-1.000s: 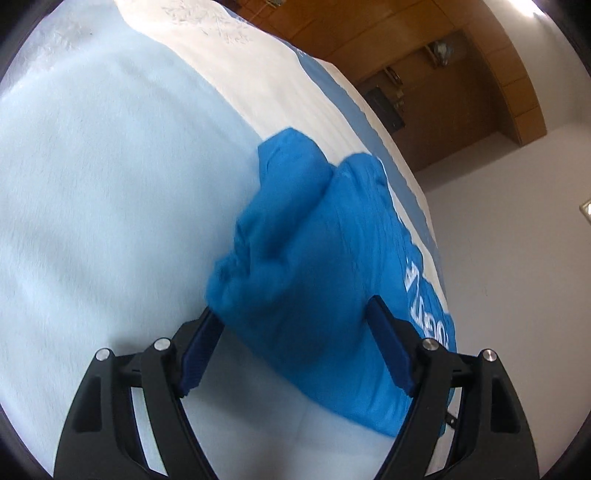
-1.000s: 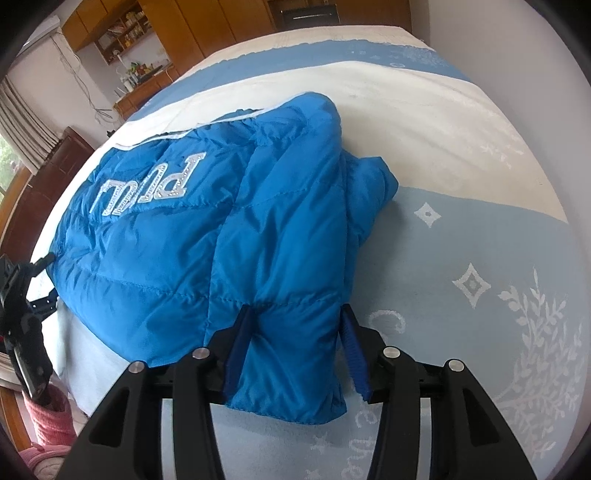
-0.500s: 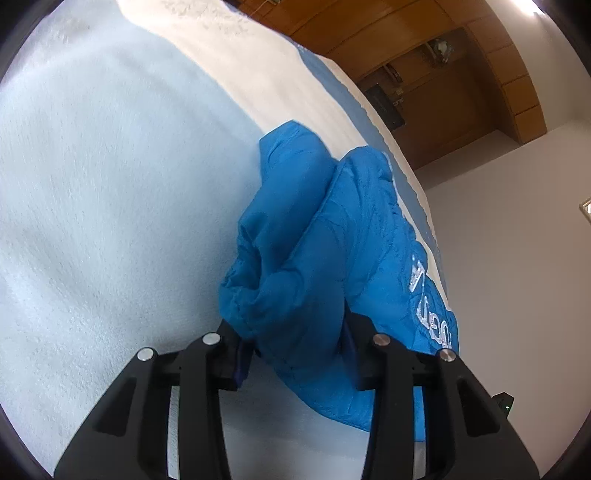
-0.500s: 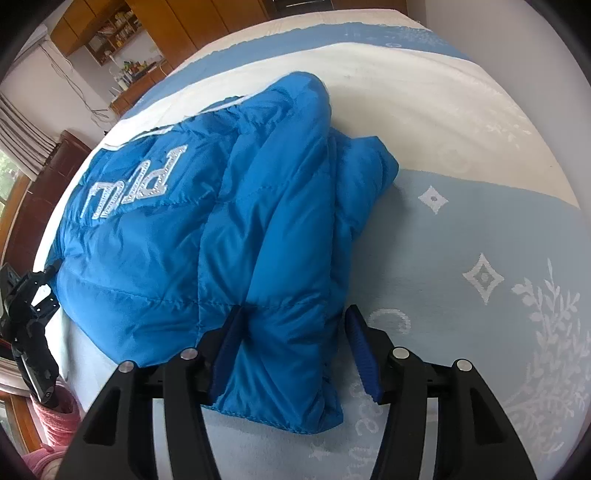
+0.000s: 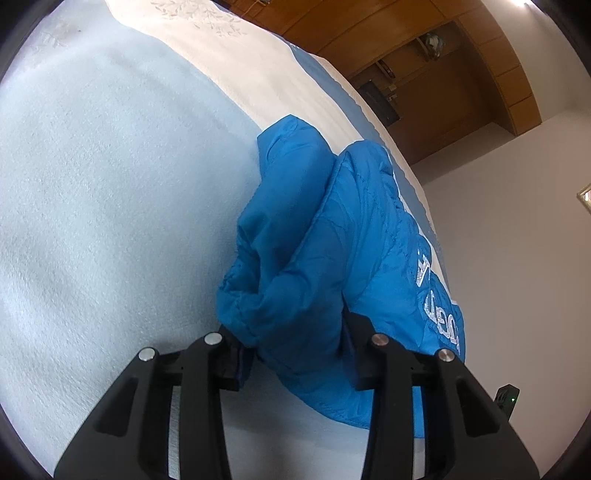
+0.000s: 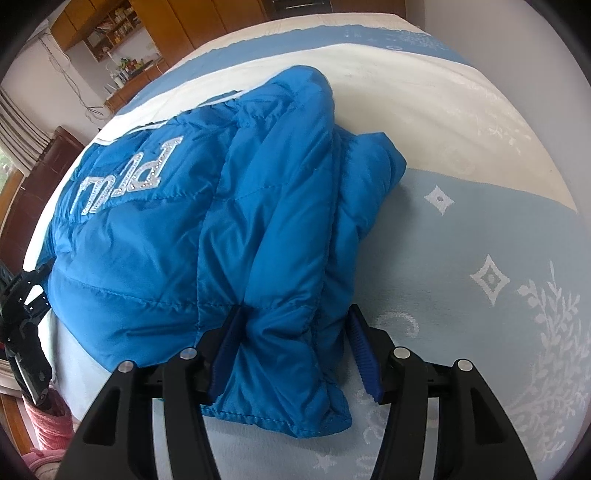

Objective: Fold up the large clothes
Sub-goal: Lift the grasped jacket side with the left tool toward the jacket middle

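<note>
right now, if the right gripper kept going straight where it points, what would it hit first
The right gripper already has the puffy blue quilted jacket bunched between its jaws, so it would push straight into that; the pale blue patterned bedspread probably lies beneath.

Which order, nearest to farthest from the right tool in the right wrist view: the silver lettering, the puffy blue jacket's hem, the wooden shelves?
1. Puffy blue jacket's hem: between the right tool's fingers, bottom centre.
2. Silver lettering: on the jacket's back, upper left.
3. Wooden shelves: beyond the bed, top left.
</note>
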`<state>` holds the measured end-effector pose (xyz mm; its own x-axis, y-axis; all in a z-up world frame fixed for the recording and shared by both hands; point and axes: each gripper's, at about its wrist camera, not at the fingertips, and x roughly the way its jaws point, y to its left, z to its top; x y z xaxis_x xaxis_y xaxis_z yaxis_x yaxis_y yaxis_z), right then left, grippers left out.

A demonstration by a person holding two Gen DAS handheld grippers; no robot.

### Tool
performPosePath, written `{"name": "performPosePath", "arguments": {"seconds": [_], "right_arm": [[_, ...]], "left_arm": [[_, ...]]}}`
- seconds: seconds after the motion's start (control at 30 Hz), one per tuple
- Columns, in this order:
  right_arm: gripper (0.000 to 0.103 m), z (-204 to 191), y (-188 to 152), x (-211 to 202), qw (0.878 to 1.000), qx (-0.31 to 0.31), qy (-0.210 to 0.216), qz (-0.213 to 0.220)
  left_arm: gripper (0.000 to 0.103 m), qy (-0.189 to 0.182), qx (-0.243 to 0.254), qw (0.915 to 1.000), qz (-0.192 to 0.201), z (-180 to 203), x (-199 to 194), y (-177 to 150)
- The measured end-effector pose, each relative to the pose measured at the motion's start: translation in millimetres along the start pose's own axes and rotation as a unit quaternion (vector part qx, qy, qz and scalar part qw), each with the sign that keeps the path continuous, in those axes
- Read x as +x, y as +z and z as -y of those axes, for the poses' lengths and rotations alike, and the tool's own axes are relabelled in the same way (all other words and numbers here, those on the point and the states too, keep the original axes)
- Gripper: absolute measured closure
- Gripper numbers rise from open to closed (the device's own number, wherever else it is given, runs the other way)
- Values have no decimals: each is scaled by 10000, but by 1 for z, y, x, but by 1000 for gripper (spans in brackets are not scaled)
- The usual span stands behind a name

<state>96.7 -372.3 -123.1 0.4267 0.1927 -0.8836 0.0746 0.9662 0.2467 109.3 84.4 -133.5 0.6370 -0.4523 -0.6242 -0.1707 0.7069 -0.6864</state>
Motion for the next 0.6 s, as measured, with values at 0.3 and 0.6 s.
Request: {"name": "performPosePath", "arguments": {"seconds": [0.3, 0.6], "right_arm": [[47, 8, -2, -4, 9999, 69, 156, -1], [48, 14, 3, -7, 9998, 76, 165, -42]], "left_arm": [[79, -36, 635, 9971, 410, 28, -23, -4], [81, -227, 1519, 9846, 839, 81, -49, -10]]}}
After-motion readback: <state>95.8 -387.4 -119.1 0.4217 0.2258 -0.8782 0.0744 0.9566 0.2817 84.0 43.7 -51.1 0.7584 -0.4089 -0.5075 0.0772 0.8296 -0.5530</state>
